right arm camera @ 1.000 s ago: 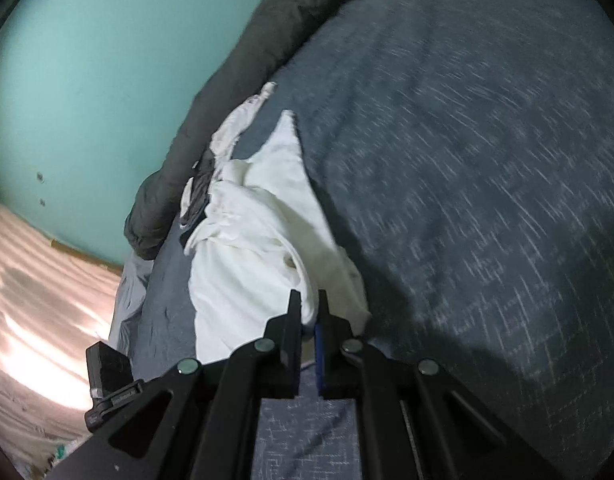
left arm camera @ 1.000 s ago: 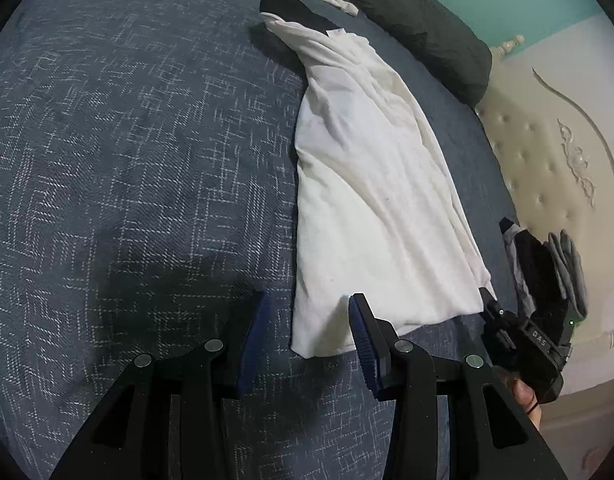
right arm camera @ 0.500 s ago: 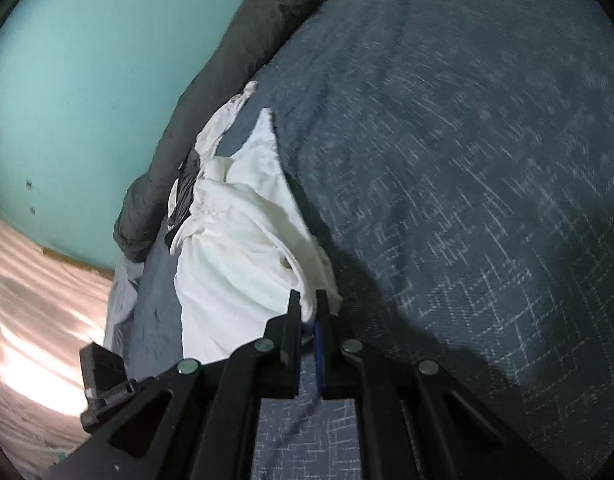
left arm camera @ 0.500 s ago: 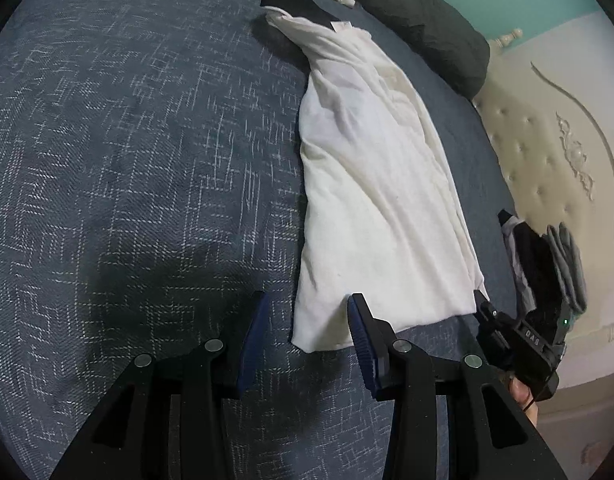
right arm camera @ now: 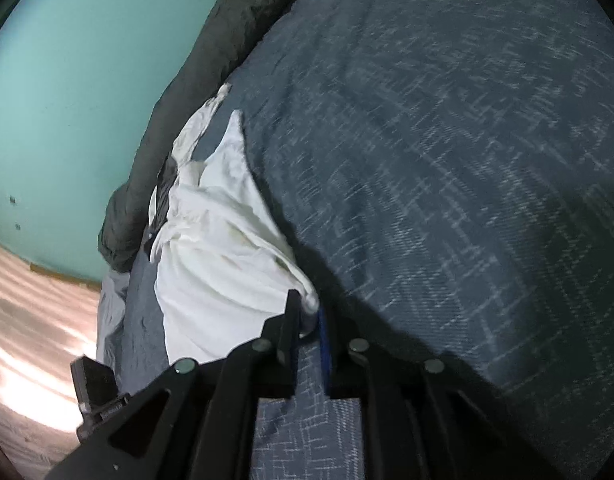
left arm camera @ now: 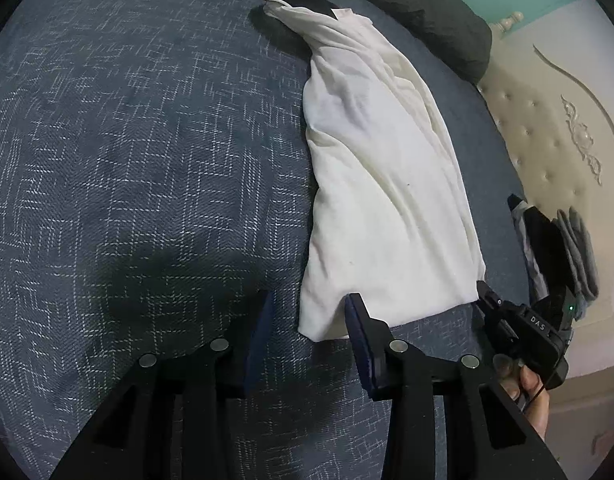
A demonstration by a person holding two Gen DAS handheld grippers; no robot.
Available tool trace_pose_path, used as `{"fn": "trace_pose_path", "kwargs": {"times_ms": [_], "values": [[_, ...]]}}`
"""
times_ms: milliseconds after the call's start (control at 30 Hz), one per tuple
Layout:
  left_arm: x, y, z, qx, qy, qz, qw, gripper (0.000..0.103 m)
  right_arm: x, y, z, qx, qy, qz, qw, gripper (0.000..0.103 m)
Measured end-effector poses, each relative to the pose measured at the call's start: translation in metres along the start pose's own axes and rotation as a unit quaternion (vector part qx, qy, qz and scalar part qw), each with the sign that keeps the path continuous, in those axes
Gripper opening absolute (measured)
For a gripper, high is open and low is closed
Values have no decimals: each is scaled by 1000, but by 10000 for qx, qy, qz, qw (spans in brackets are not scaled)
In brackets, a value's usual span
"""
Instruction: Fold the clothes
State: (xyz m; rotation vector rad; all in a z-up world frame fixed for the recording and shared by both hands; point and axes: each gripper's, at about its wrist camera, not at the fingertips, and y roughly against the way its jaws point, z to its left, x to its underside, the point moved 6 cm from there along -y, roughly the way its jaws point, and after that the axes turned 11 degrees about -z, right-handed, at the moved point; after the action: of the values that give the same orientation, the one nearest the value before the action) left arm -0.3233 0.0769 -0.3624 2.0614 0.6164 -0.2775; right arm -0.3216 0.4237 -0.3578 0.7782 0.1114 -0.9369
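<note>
A: Largest first. Why does the bed (left arm camera: 127,160) carry the work?

B: Broad, soft, level. Its dark blue cover is a coarse weave with pale crosshatch flecks. A dark bolster (left arm camera: 419,12) lies along the far edge by the teal wall.

A: The garment?

B: The white garment (left arm camera: 387,184) lies on the bed, lengthwise in a long narrow band, thin creased cotton, tapering to a twisted far end. Likely laid so for a crosswise fold.

A: Grippers?

B: One at each corner of the near hem. The left gripper (left arm camera: 307,320) is spread, one corner lying loose between its blue pads, unpinched. The right gripper (right arm camera: 307,316) has its jaws opening, a bunched corner still between them; I judge it a release.
</note>
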Motion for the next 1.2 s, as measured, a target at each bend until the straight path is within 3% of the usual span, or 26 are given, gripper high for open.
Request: {"fn": "trace_pose_path", "kwargs": {"times_ms": [200,267,333,467,667,733,1000,1200], "values": [[3,1,-1,-12,-29,-45,10000,41,-6,5,8,-133,97,-50,9999,10],[3,0,-3,-25,-83,-51,9999,39,-5,2,9,-38,234,-19,9997,10],[3,0,-3,-59,-78,-61,9999,31,-6,0,2,94,150,21,9998,10],[1,5,-3,-28,-87,-120,9999,30,-17,11,-1,223,112,-164,9996,10],[-14,25,7,15,-131,-349,9993,30,-31,20,38,-173,631,-257,9975,11],[-19,29,16,22,-143,-408,9991,30,-25,9,60,-260,1010,-78,9945,17],[-34,46,40,15,-178,-698,9974,32,-24,-58,154,-362,2608,443,9637,38],[-46,56,56,121,-264,-802,9964,32,-32,-109,206,-239,3498,664,9342,39]]}}
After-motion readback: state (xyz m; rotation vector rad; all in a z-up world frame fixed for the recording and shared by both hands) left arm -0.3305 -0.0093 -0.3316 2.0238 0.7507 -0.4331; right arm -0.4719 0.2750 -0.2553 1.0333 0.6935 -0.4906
